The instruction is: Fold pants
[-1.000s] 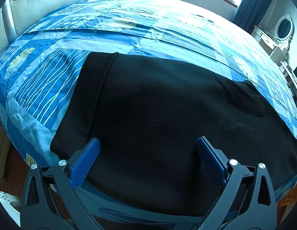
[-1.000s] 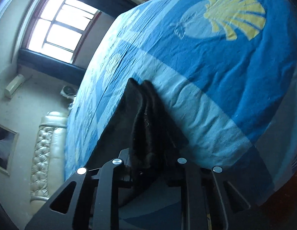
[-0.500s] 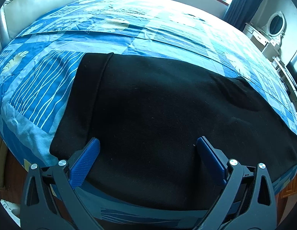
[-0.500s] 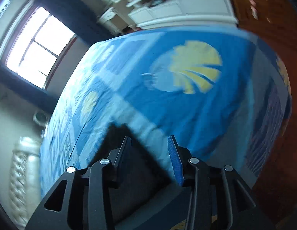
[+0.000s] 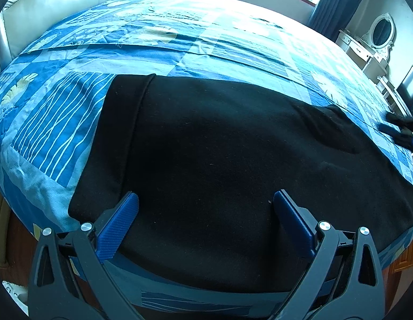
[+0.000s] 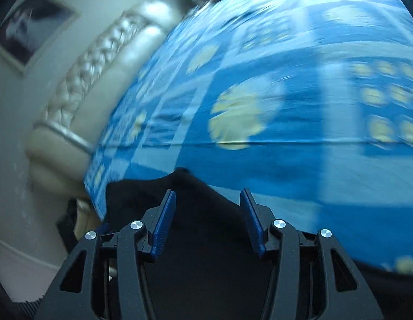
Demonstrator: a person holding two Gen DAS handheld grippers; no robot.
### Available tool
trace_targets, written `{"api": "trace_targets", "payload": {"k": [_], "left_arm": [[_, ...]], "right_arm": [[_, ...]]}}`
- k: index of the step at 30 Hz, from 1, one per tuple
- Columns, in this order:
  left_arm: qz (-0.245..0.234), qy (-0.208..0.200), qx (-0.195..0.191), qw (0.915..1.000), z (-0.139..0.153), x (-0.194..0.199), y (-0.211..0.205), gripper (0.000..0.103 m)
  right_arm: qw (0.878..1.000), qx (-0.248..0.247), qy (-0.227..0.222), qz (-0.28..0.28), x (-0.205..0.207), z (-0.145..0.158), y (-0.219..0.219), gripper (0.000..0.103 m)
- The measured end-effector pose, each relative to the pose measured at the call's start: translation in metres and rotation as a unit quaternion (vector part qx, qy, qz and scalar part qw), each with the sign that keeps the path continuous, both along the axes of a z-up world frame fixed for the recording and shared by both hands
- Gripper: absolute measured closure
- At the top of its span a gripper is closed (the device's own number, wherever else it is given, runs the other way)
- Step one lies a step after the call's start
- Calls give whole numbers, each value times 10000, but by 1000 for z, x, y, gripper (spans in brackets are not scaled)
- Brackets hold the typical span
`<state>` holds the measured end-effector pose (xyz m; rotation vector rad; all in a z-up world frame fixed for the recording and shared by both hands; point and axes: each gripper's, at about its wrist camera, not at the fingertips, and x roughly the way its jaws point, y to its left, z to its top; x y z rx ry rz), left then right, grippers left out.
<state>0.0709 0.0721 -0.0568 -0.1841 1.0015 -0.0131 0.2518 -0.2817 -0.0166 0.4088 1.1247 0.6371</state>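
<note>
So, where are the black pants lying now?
In the left wrist view, the black pants lie flat on the blue bedspread, near its front edge.

The left hand-held gripper (image 5: 206,222) sits at the bottom of its frame, jaws spread wide, nothing pinched between them. The right hand-held gripper (image 6: 207,221), at lower centre, tilts downward, jaws opening and gripping nothing.
</note>
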Motion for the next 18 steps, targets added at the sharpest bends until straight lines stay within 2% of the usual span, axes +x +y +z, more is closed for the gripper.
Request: {"api": "trace_targets", "payload": {"k": [5,9,10,11,12,15,18], "left_arm": [[-5,39,-34,10000,0,1,0,2],[-18,60,-52,10000,0,2,1,2],[-21,63,-54,10000,0,2,1,2],[-21,66,-54,10000,0,2,1,2],[-17,69,-46,10000,0,2,0,2],[-10,85,-25,10000,1,2,0,2],[-20,81,-5,10000,0,3,-1,2]], "right_arm": [[9986,-253,262,385,23,-25,54,50],[9966,-360,320,669,23,-32,67,52],[9962,-366,311,732,24,-34,70,68],[9954,-445,340,783,25,-35,72,80],[9950,-537,318,783,26,-36,73,85],[9948,-780,115,639,24,-31,73,90],[9942,-919,136,535,26,-39,77,91]]}}
